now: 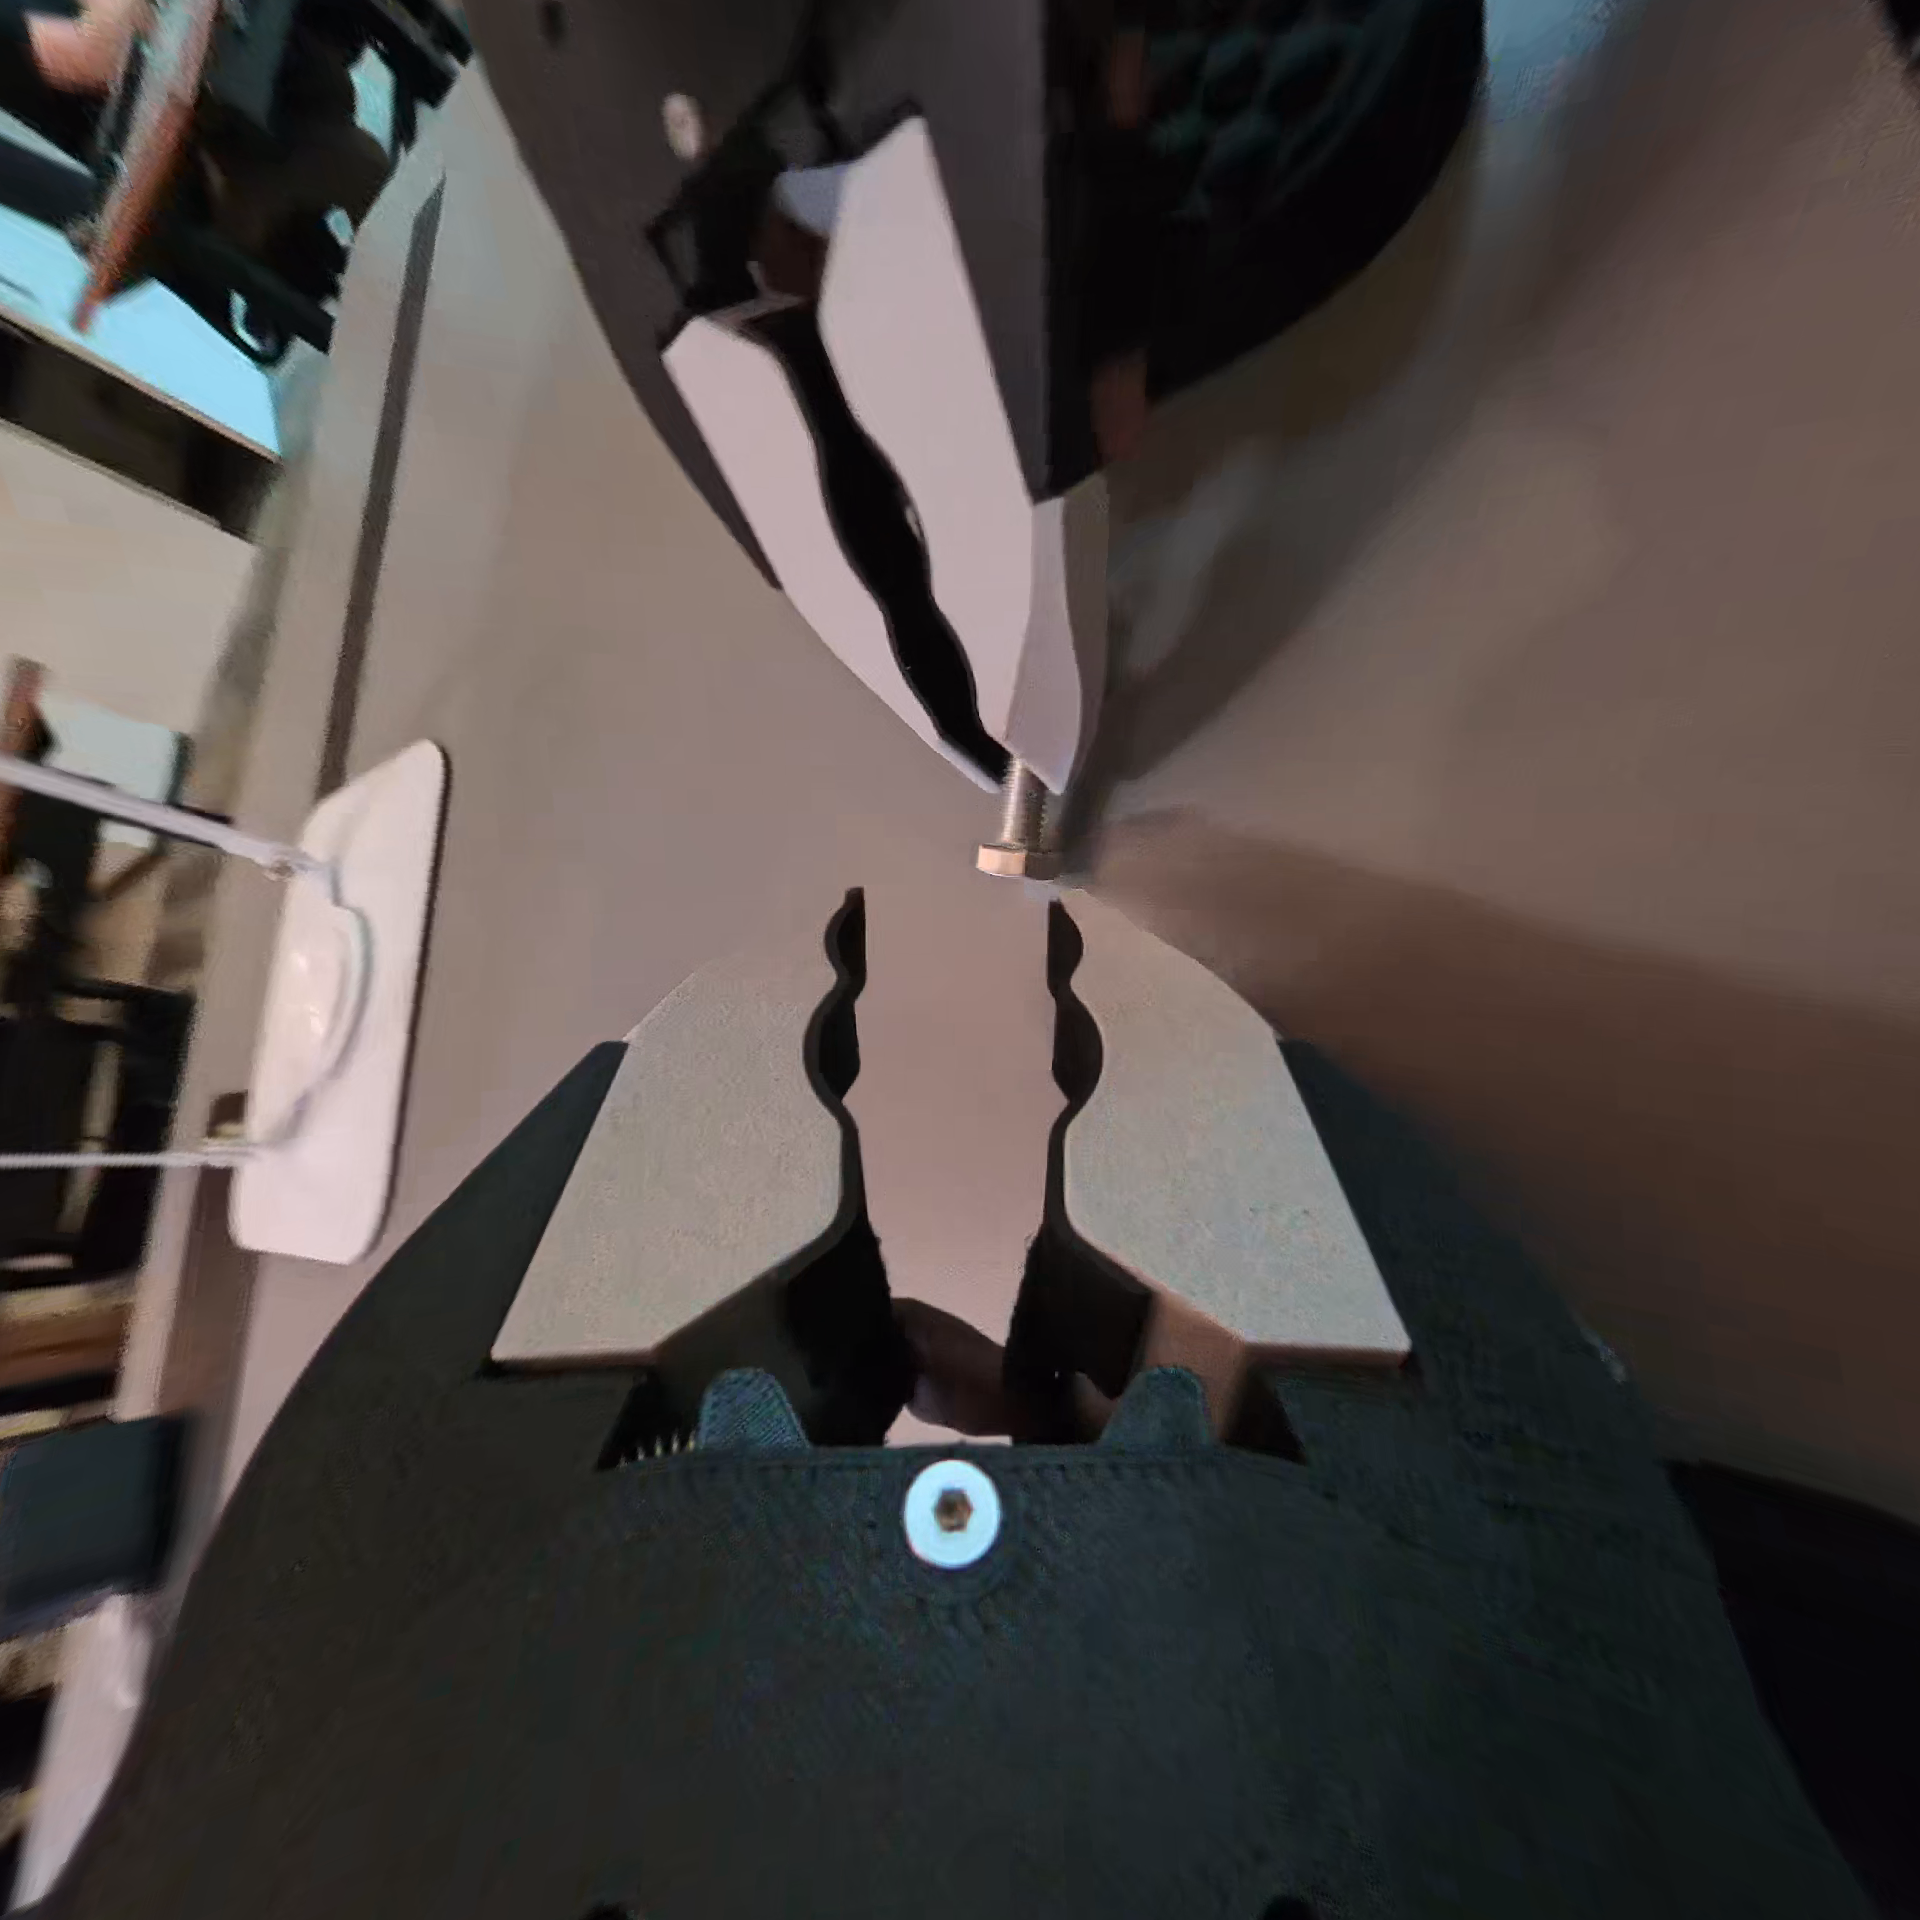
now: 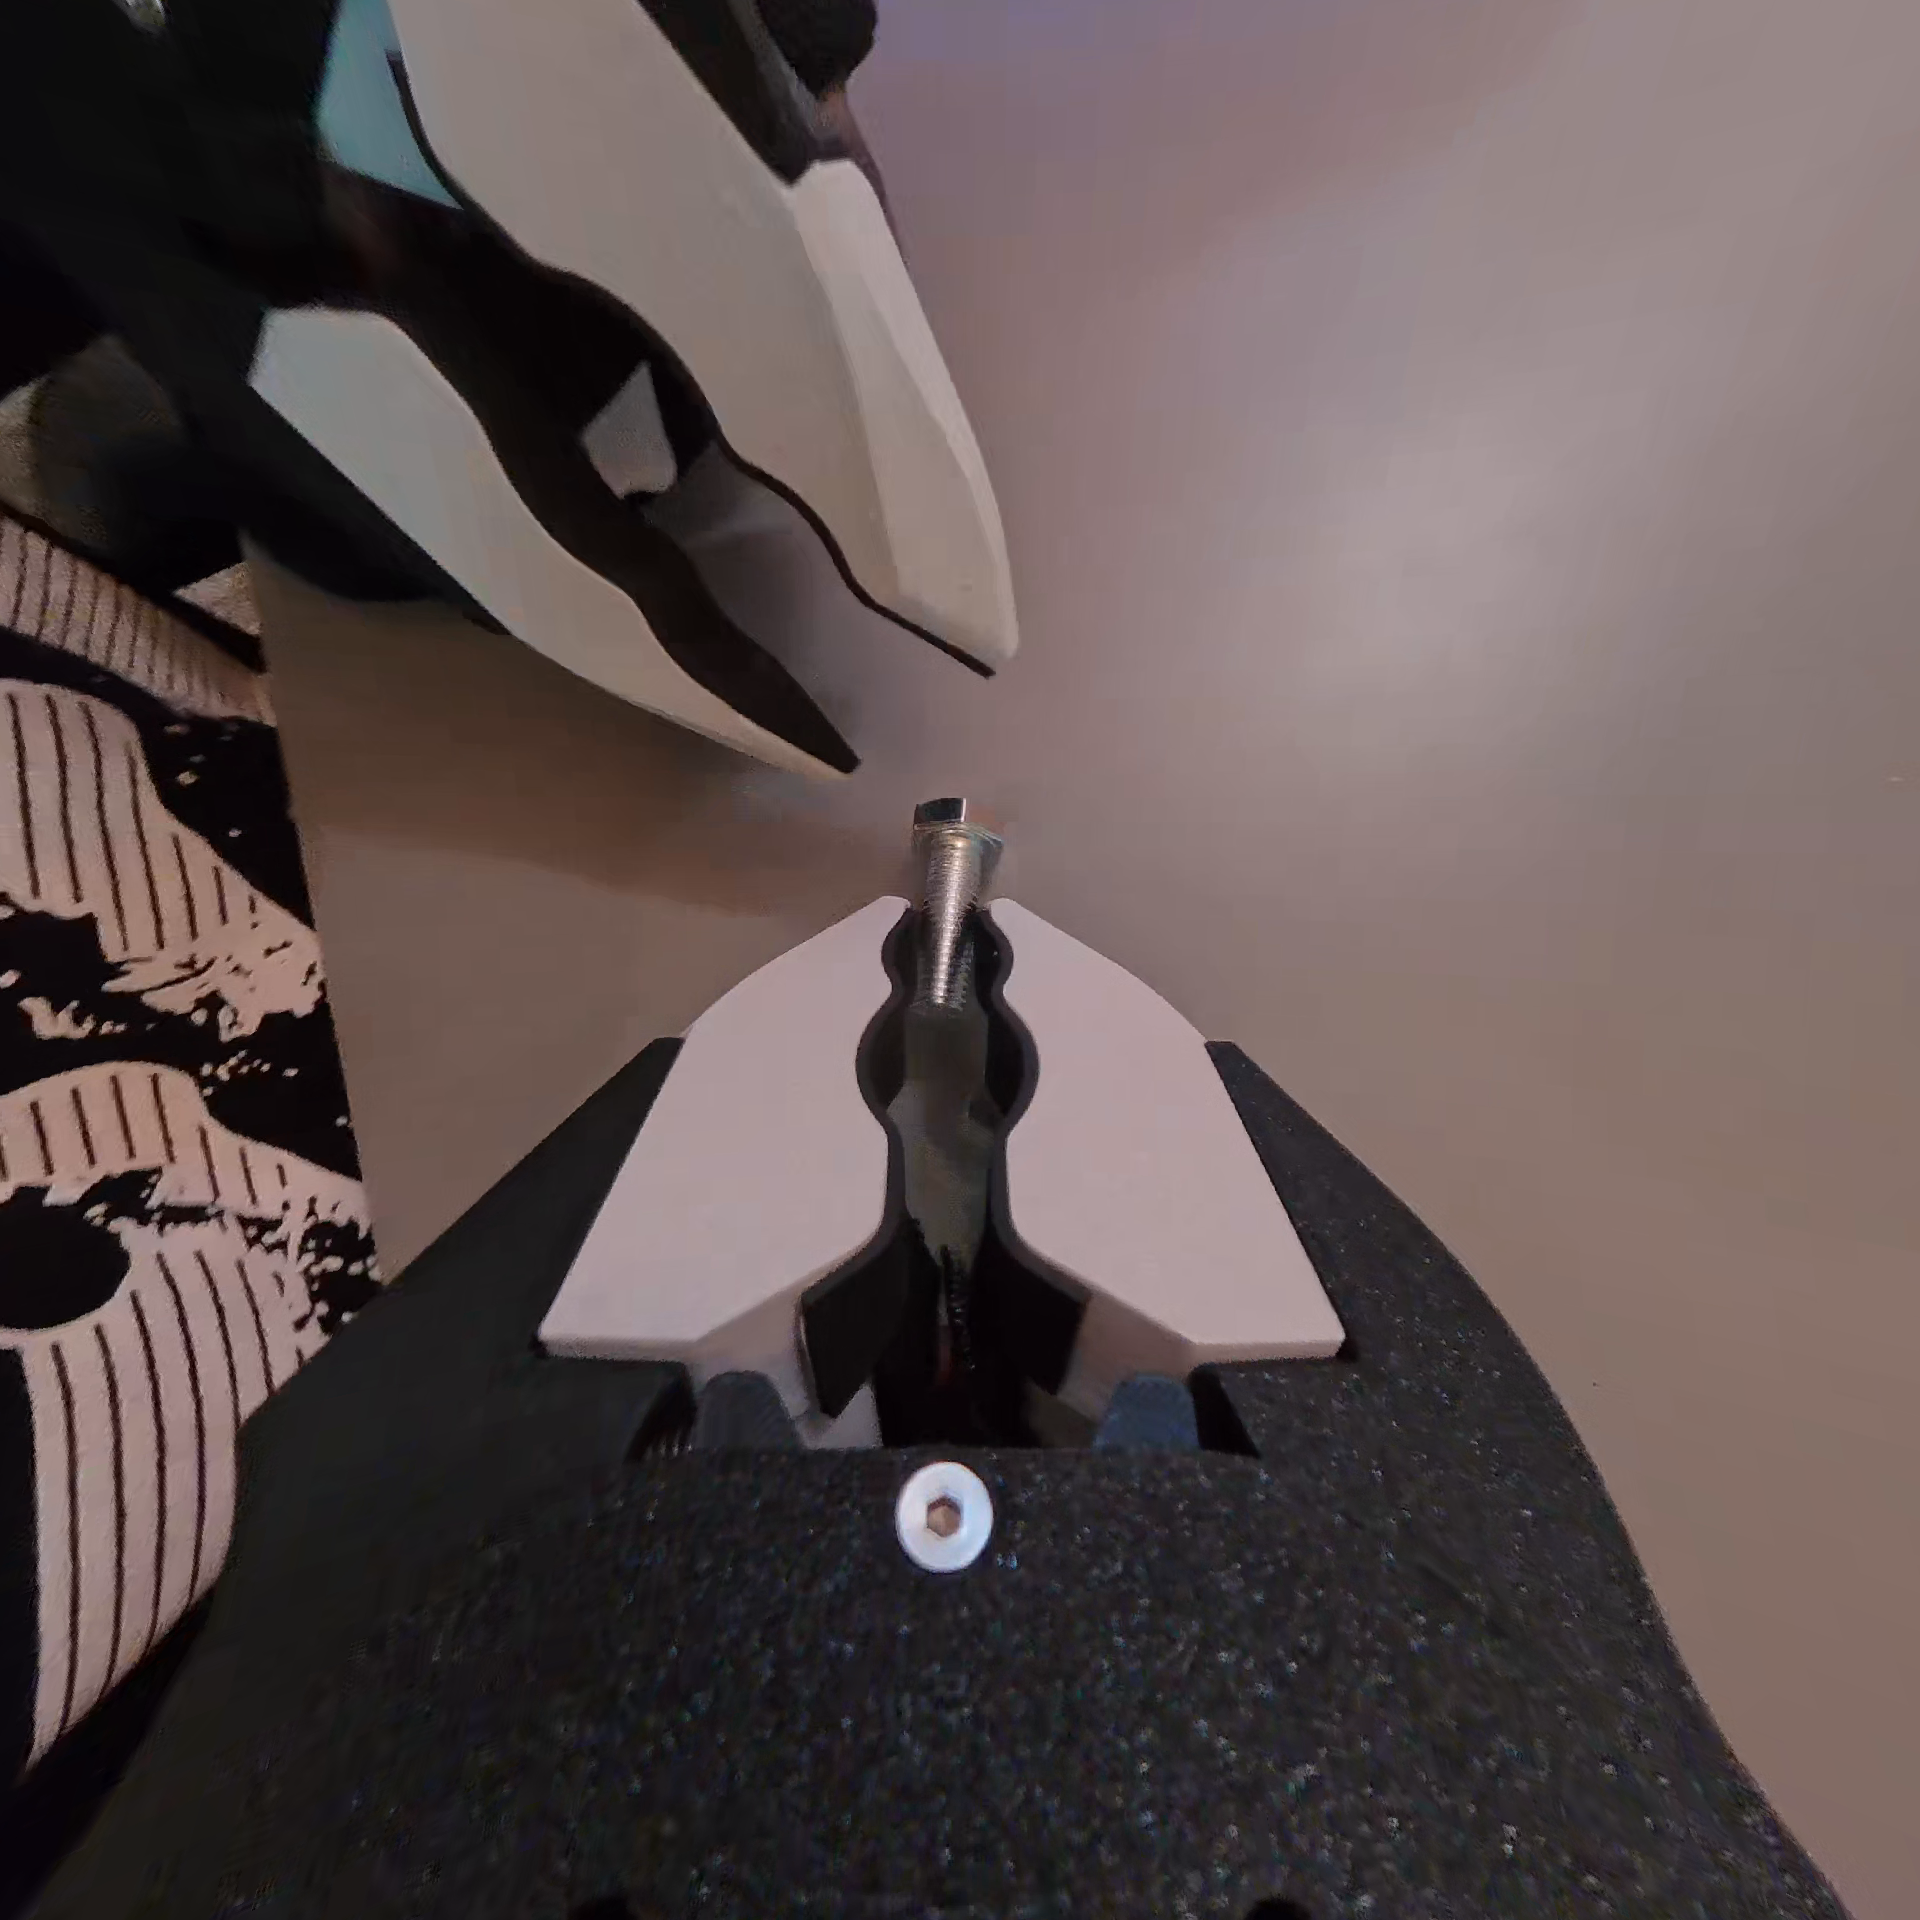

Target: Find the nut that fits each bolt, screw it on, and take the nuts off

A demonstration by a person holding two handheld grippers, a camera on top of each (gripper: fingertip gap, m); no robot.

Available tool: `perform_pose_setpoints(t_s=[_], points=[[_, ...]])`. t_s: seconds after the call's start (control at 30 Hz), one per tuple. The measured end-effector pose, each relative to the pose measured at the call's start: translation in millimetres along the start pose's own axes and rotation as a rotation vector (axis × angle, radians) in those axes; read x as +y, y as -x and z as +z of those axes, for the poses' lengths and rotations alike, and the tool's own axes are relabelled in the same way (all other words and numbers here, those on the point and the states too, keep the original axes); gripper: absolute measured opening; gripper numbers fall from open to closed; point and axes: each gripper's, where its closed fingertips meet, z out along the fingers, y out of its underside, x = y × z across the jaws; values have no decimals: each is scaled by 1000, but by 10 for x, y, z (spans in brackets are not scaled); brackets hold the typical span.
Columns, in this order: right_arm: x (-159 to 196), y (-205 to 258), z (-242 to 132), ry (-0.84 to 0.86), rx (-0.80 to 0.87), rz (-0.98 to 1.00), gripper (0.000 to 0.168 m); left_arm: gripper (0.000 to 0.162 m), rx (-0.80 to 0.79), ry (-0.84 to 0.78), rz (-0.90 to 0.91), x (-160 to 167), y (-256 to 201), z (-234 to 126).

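One bolt [image 2: 948, 914], two grippers, left [image 1: 956, 904] and right [image 2: 951, 904], one desk [image 2: 1455, 520], one white tray [image 1: 343, 997]

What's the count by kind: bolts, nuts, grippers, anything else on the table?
Bolts: 1, the bolt, clamped by its threaded shank in the right gripper, head outward
Nuts: 0 visible
Grippers: 2, counting the left gripper, open and empty
White mat: 1
Total: 4

Silver hex-head bolt [image 2: 948, 914], threaded shank clamped between right claw [image 2: 948, 909] tips, head outward.
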Motion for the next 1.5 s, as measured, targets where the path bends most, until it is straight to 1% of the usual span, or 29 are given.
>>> perform_pose_setpoints(t_s=[0.1,0.2,0.27,0.37,0.5,0.6,0.67,0.77,0.83,0.87,1.1,1.33,1.5], points=[[-12,-5,-28,-3,-32,-7,10,36,-20,36,81,-3,-13,76],[-89,6,-81,-61,-63,8,10,37,19,28,24,-38,-70,104],[-149,58,-116,-105,-100,12,10,36,8,32,-22,-35,-44,121],[-182,103,-136,-122,-126,14,10,30,3,49,-7,-35,-51,135],[-168,99,-141,-104,-124,11,10,25,-17,57,31,-57,-60,147],[-173,97,-139,-100,-123,15,10,25,-38,75,51,-62,-42,158],[-169,95,-138,-94,-119,18,10,20,-53,98,68,-51,-30,166],[-175,95,-144,-93,-114,29,10,20,-72,142,69,-15,-11,182],[-193,95,-152,-94,-100,38,10,27,-111,196,76,49,37,188],[-198,88,-153,-88,-84,39,10,28,-126,221,85,74,53,190],[-226,65,-126,-73,-47,60,10,20,-170,254,85,51,74,205],[-242,95,-160,-80,-47,58,10,22,-201,300,101,112,117,205],[-237,96,-151,-79,-47,56,10,18,-204,313,123,107,106,217]])
